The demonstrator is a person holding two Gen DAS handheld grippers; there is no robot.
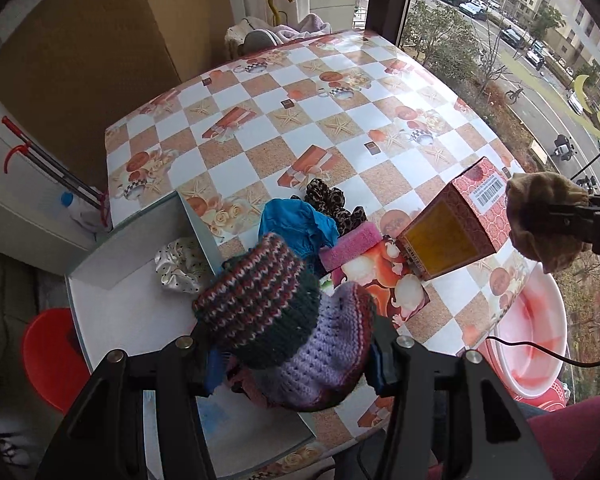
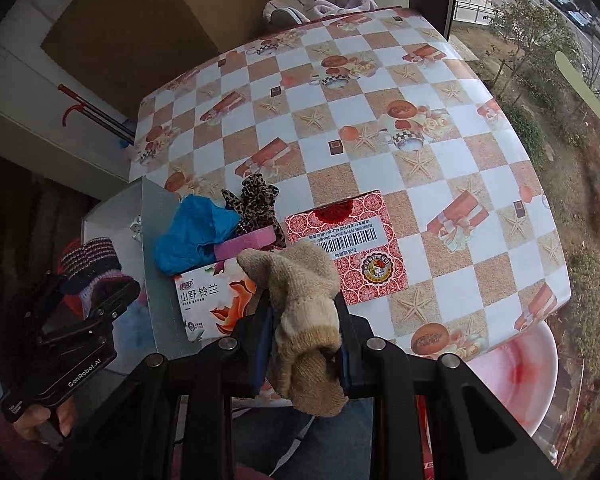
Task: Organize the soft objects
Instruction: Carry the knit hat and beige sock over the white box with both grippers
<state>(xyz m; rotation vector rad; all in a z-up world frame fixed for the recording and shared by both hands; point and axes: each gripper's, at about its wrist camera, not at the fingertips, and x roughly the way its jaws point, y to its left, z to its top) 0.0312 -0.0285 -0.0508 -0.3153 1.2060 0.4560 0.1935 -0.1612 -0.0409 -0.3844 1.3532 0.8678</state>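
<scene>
- Knitted hat point(image 1: 276, 320) — clamped between the left gripper point(image 1: 288, 360) fingers, held above the near edge of the grey box point(image 1: 140, 240), which holds a white polka-dot scrunchie point(image 1: 180, 264).
- Beige sock point(image 2: 308, 320) — clamped in the right gripper point(image 2: 304, 352) fingers, held above the surface point(image 2: 380, 120) near the red carton point(image 2: 352, 248).
- Recommended: shift the hat fully over the box interior, lower it, then part the fingers; keep the bulky knit clear of the box wall.
- Blue cloth point(image 1: 296, 224), leopard scrunchie point(image 1: 332, 200) and pink sponge point(image 1: 348, 246) lie just beside the box.
</scene>
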